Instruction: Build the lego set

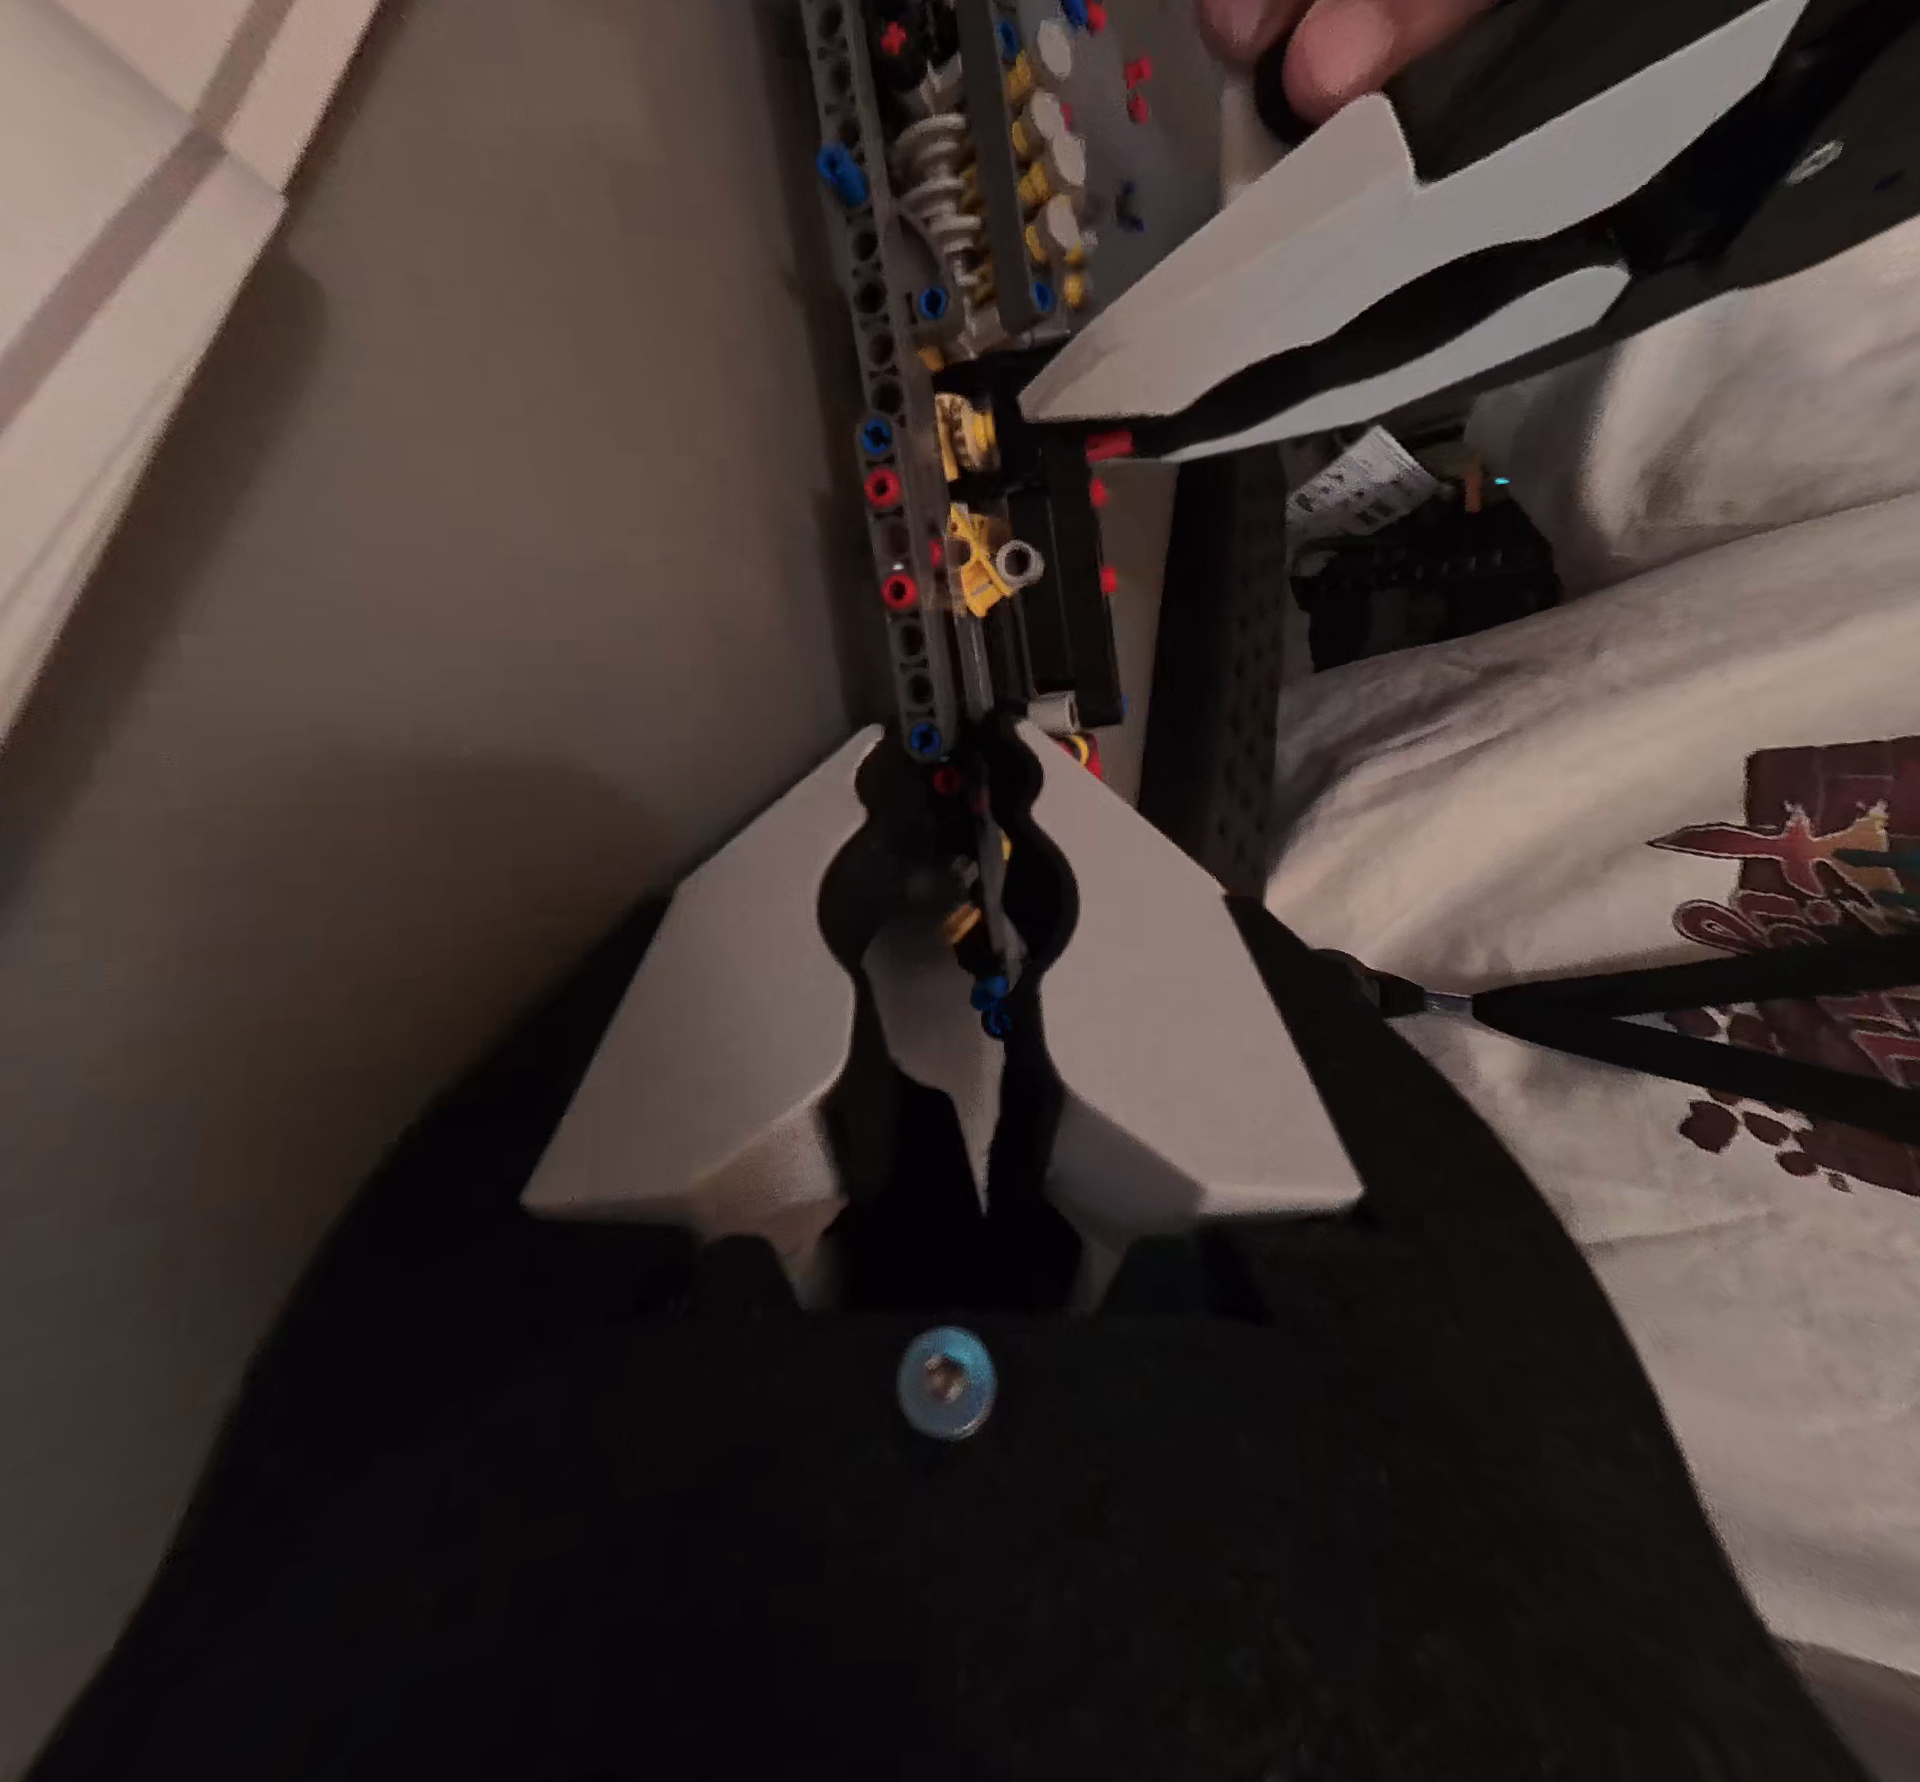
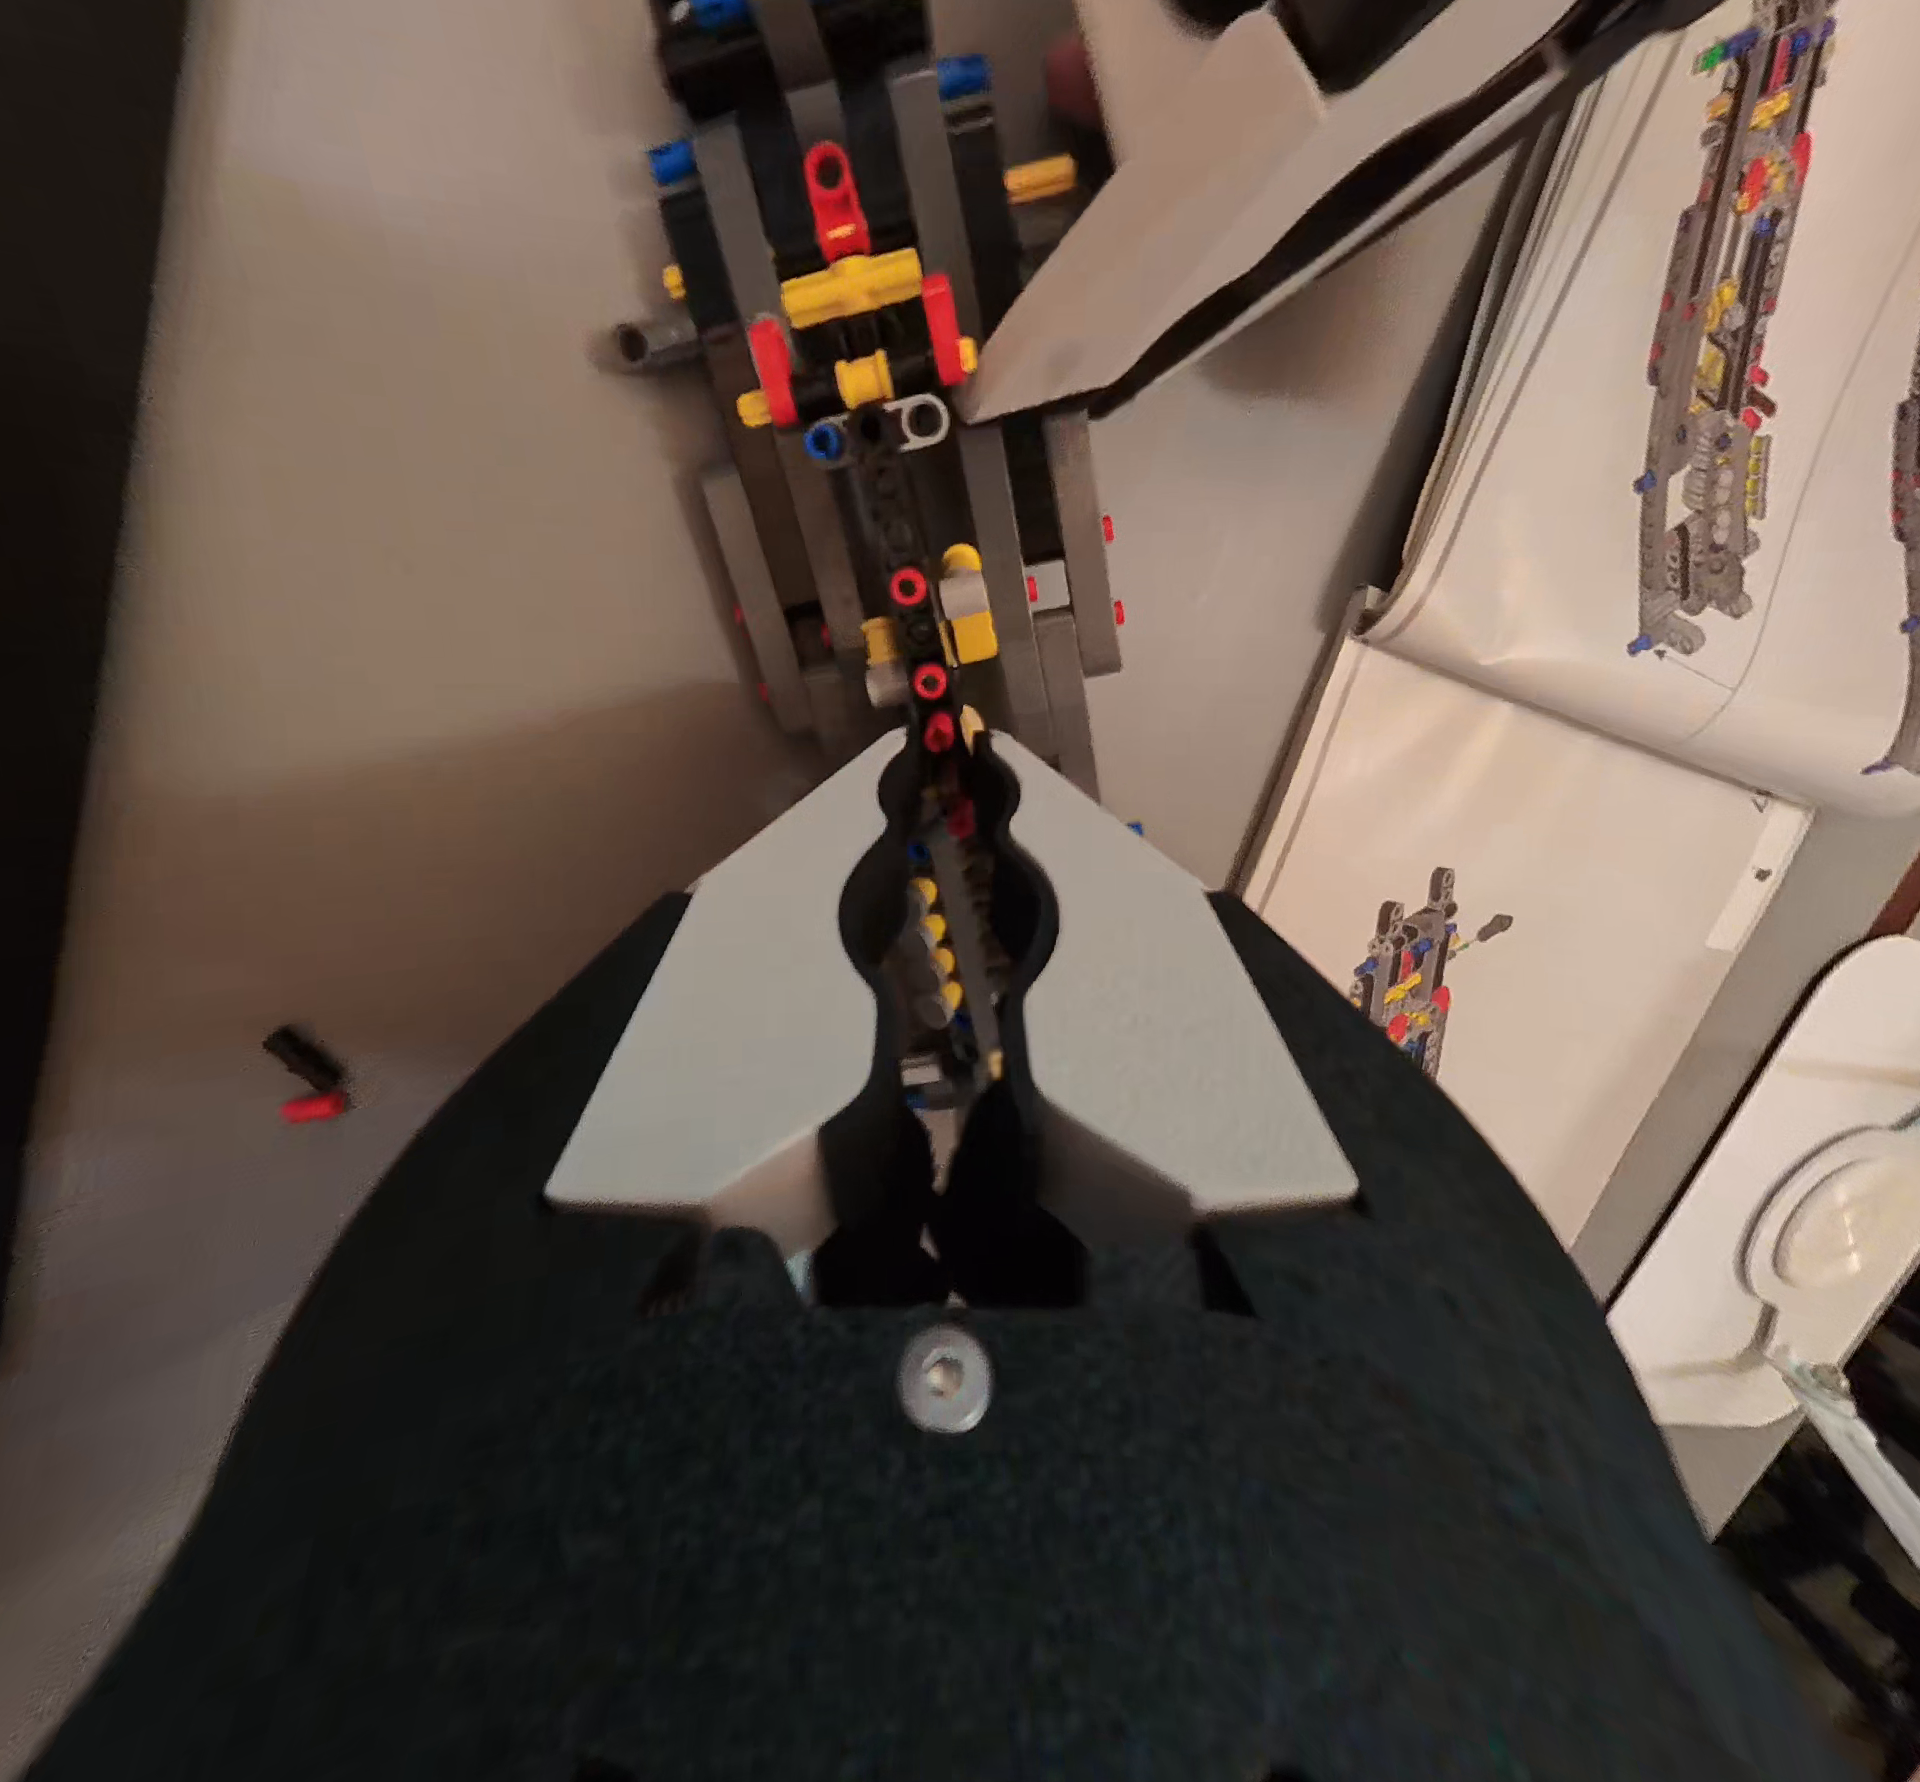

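Clamping each end of the lego assembly (image 2: 883, 444), both tongs were shut on it: the left gripper (image 1: 951, 745) pinched the near tip, the long axis running away toward twelve o'clock, while the right gripper (image 2: 940, 745) held the opposite end the same way. In each view the other tong's closed tip came in from two o'clock and met the model's flank. It looked a long grey-and-black beam frame studded with red, blue and yellow pins, above the pale table (image 2: 416, 589).
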Available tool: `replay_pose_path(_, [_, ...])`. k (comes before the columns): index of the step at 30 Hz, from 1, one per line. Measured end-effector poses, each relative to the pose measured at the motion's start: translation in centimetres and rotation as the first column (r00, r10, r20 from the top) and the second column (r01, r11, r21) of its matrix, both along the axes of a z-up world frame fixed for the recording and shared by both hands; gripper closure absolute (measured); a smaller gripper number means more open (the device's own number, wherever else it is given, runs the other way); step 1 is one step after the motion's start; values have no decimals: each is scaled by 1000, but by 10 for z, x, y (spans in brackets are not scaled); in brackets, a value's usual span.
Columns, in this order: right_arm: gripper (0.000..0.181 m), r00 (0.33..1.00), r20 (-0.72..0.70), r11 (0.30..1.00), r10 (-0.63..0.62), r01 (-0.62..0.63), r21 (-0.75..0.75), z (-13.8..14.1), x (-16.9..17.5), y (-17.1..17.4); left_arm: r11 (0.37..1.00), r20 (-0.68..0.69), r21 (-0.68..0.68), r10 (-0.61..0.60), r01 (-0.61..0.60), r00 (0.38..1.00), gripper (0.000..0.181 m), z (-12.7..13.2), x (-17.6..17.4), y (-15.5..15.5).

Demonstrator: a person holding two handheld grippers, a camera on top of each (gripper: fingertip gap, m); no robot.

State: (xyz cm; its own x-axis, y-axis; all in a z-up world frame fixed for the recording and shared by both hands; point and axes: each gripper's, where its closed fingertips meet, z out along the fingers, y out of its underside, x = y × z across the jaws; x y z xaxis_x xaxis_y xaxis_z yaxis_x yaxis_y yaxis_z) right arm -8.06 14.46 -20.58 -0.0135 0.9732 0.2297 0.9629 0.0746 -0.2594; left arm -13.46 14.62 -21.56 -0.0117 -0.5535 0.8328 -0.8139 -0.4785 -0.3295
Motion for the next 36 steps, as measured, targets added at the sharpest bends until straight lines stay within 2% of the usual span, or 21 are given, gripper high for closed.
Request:
replay_pose_path(3, [176, 1000, -2, 998, 30, -30, -61, -2, 0, 0, 991, 56, 126, 47, -54, 997, 161, 4, -2, 16])
replay_pose_path(8, [176, 996, 9, 988, 92, -90, -124, -5, 2, 2, 945, 165, 290, 106, -151, 981, 161, 23, -11, 34])
replay_pose_path(12, [176, 994, 23, 980, 102, -97, -174, -9, 1, 3, 865, 386, 350, 217, -360, 897, 161, 61, -15, 52])
replay_pose_path(14, [176, 994, 37, 979, 105, -97, -179, -9, 1, 3, 793, 505, 382, 252, -475, 826, 162, 77, -20, 61])
replay_pose_path(16, [176, 994, 46, 979, 98, -88, -185, -9, 1, 3, 705, 578, 431, 263, -562, 773, 162, 83, -24, 69])
replay_pose_path(20, [169, 1000, -15, 990, 12, -14, -141, 3, 0, 5, 540, 598, 592, 204, -599, 775, 154, 74, -28, 80])
replay_pose_path(23, [163, 967, -192, 986, -167, 161, -46, 35, 3, 14, 417, 587, 673, 202, -611, 784, 140, 65, -30, 94])
replay_pose_path(25, [159, 863, -359, 932, -355, 356, -66, 57, 8, 12, 388, 566, 692, 232, -609, 791, 140, 59, -32, 100])
replay_pose_path(27, [150, 670, -523, 828, -526, 545, -134, 65, 15, 7, 419, 553, 683, 239, -598, 798, 142, 56, -31, 97])
replay_pose_path(29, [135, 444, -652, 703, -615, 682, -200, 60, 24, -1, 428, 511, 700, 257, -571, 820, 142, 50, -32, 97])
replay_pose_path(31, [135, 228, -770, 591, -596, 773, -228, 55, 33, -6, 429, 483, 721, 252, -545, 838, 142, 45, -32, 95])
replay_pose_path(32, [136, 151, -802, 542, -578, 806, -239, 53, 38, -9, 432, 488, 718, 248, -546, 837, 142, 46, -31, 94])
replay_pose_path(34, [142, 36, -819, 450, -573, 849, -277, 50, 49, -15, 463, 515, 683, 244, -566, 822, 147, 51, -24, 87])
replay_pose_path(36, [142, -13, -836, 409, -549, 868, -282, 51, 57, -19, 499, 511, 660, 249, -562, 822, 145, 53, -8, 82])
